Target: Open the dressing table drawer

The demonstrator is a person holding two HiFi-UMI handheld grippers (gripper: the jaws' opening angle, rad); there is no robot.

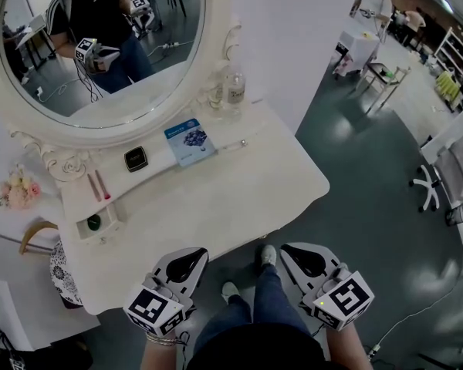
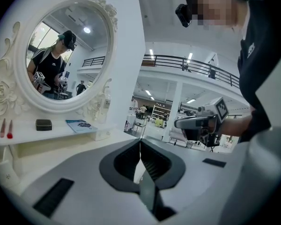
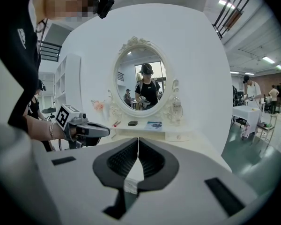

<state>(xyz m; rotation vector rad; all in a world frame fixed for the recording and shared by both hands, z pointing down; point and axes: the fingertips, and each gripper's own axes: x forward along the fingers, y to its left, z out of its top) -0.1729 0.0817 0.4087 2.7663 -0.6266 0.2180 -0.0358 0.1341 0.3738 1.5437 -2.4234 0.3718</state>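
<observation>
Half the mirror [image 1: 100,48] cut off

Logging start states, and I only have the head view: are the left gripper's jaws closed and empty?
Observer: Yes; its own view shows the left gripper with jaws together, nothing between them.
Operator: And the right?
Observer: The right gripper is shut and empty too.
Operator: Any drawer front visible?
Observer: The right gripper view shows a small drawer with a round knob below the bottles; it looks closed.
</observation>
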